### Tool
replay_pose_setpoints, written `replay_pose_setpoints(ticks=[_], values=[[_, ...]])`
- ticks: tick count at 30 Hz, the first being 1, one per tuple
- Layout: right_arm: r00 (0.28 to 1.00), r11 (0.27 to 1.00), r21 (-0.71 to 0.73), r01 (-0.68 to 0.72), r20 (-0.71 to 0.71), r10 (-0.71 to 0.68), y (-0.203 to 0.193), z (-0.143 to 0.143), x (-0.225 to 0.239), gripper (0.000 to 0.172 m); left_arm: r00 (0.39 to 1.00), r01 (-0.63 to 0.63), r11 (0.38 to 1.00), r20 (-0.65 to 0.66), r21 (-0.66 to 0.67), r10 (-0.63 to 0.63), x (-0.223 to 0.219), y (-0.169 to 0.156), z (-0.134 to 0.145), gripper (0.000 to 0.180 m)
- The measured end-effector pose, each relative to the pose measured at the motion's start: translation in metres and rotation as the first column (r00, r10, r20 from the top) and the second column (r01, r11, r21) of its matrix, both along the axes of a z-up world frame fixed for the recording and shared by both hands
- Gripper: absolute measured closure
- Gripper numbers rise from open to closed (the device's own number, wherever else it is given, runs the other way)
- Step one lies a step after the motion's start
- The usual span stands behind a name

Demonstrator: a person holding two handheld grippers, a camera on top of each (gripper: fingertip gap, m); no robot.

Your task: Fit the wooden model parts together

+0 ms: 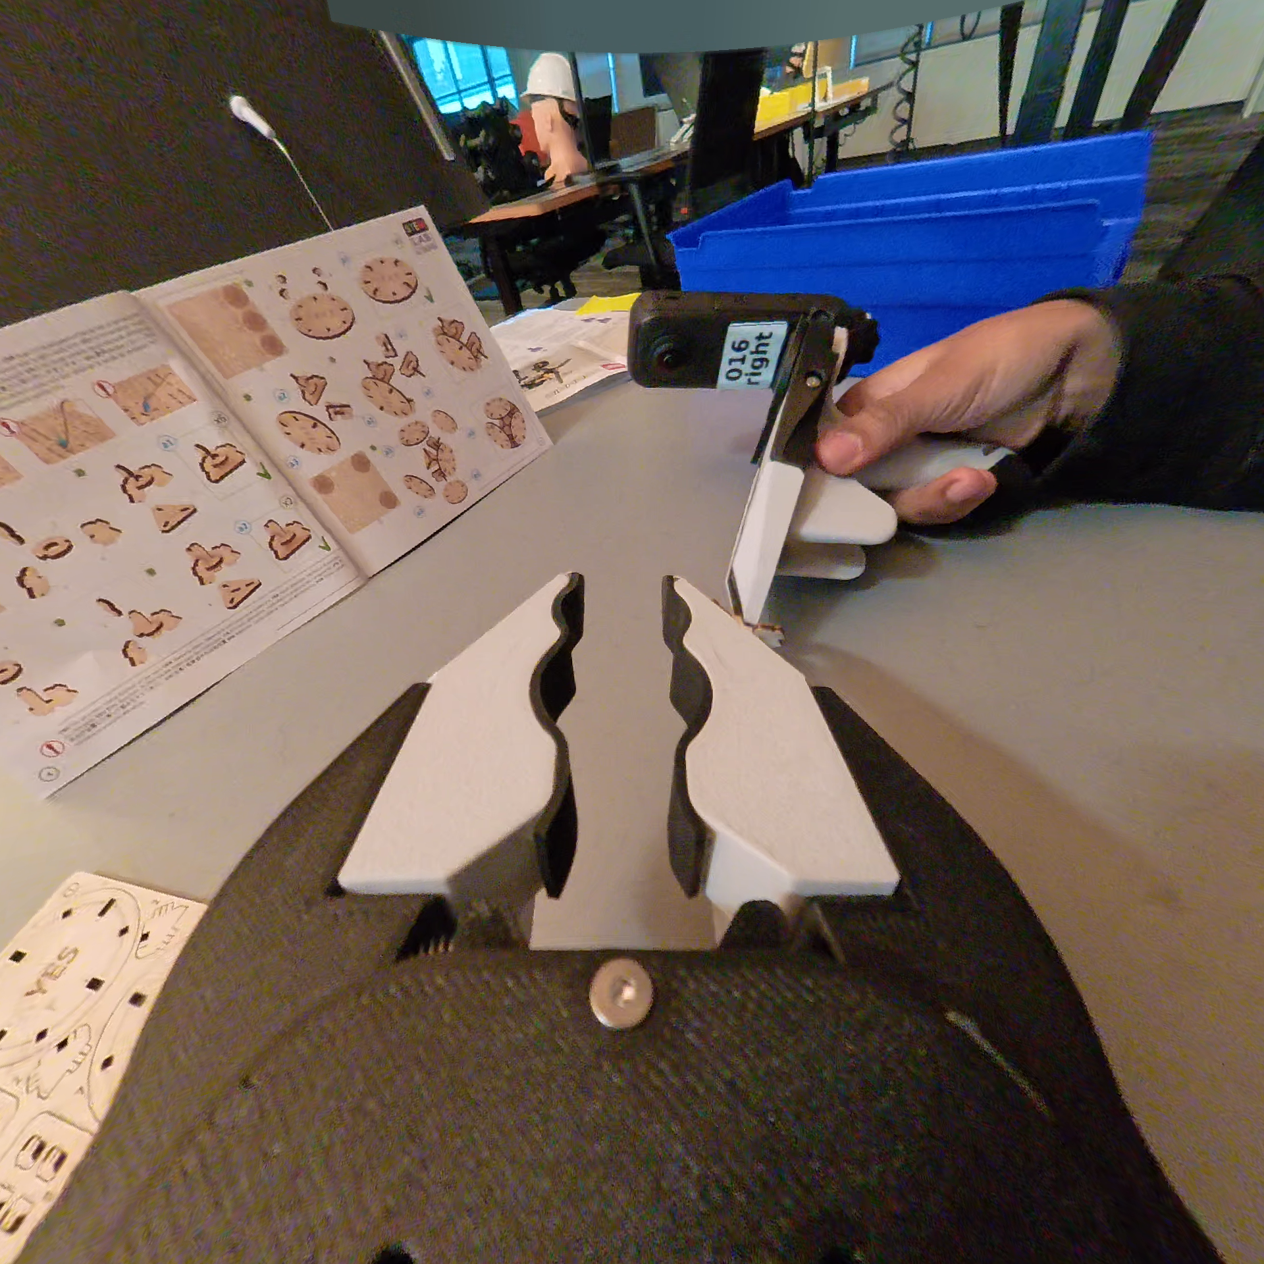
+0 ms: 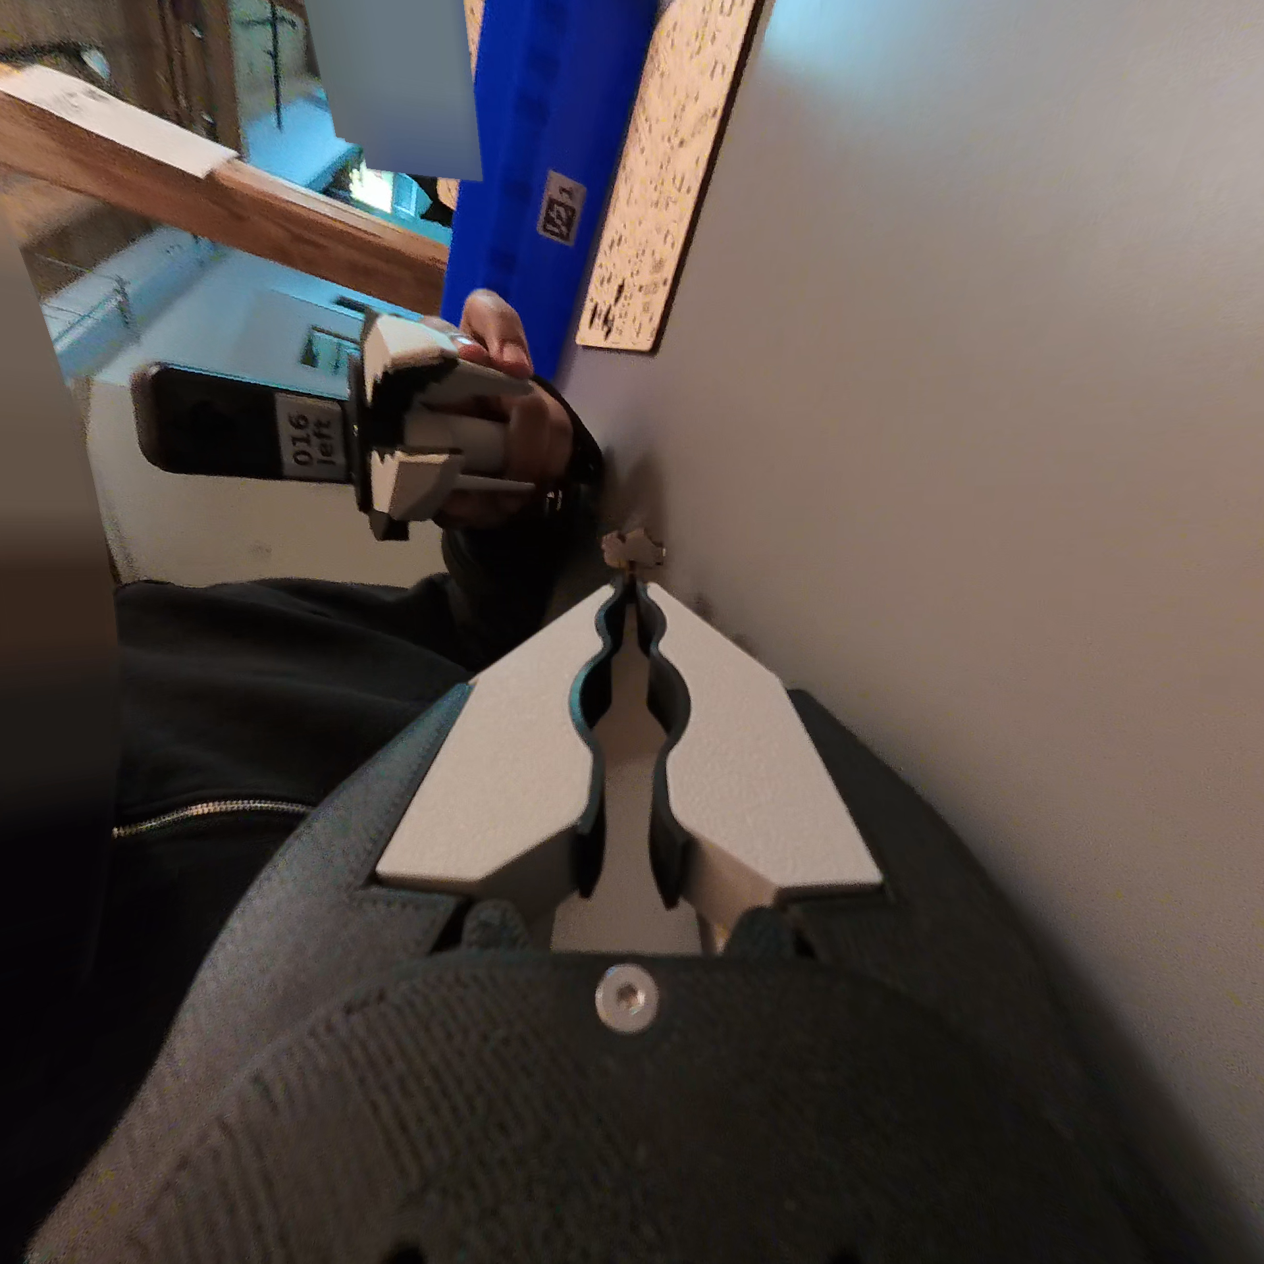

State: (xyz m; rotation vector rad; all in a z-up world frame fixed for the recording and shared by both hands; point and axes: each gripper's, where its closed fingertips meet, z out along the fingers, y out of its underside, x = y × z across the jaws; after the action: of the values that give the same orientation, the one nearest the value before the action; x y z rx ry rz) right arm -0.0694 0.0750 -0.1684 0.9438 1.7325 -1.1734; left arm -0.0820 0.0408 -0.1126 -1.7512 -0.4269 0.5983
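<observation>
Left tool [image 1: 622,588]: held low over the grey table [image 1: 1026,684], jaws parted, bare table showing between them; nothing gripped.
Right tool [image 2: 630,587]: clenched on a small pale wooden piece [image 2: 633,547]; the tips pinch its edge and most of it sticks out past them, close to the table surface.
Right tool, from the left view: tipped steeply down, tips at the table just right of the left tool's right finger [image 1: 725,656]; a hand [image 1: 957,403] in a dark sleeve grips its handle.
Wooden piece, from the left view: a sliver of it [image 1: 766,633] shows under the right tool's tips, at the table.
Far left: open instruction booklet [image 1: 239,444] with part diagrams, lying flat.
Near left: pale punched sheet of parts [image 1: 68,1012], partly under the left tool's body.
Far right: blue plastic bin [image 1: 923,219] at the table's far edge.
Far centre: a second leaflet [image 1: 568,356] beside the bin.
</observation>
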Motion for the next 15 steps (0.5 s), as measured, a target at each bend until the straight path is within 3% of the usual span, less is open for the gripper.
replay_pose_setpoints(ticks=[4, 8, 12, 15], values=[[0.999, 0.998, 0.054, -0.036, -0.017, 0.037, 0.001, -0.007, 0.002, 0.171, 0.999, 0.037, 0.999, 0.004, -0.026, -0.037, 0.004, 0.004, -0.003, 0.159], [0.998, 0.996, 0.073, -0.054, -0.028, 0.056, 0.000, -0.010, 0.004, 0.171, 0.993, 0.109, 0.985, -0.035, -0.134, -0.114, 0.018, 0.016, -0.014, 0.163], [0.999, 0.999, -0.015, -0.044, 0.012, 0.044, 0.000, 0.002, 0.003, 0.171, 0.986, 0.138, 0.951, -0.051, -0.276, -0.158, 0.026, 0.025, -0.032, 0.166], [0.998, 0.996, -0.074, -0.042, 0.047, 0.046, 0.001, 0.010, 0.005, 0.171, 0.987, 0.138, 0.943, -0.034, -0.302, -0.155, 0.026, 0.026, -0.037, 0.164]])
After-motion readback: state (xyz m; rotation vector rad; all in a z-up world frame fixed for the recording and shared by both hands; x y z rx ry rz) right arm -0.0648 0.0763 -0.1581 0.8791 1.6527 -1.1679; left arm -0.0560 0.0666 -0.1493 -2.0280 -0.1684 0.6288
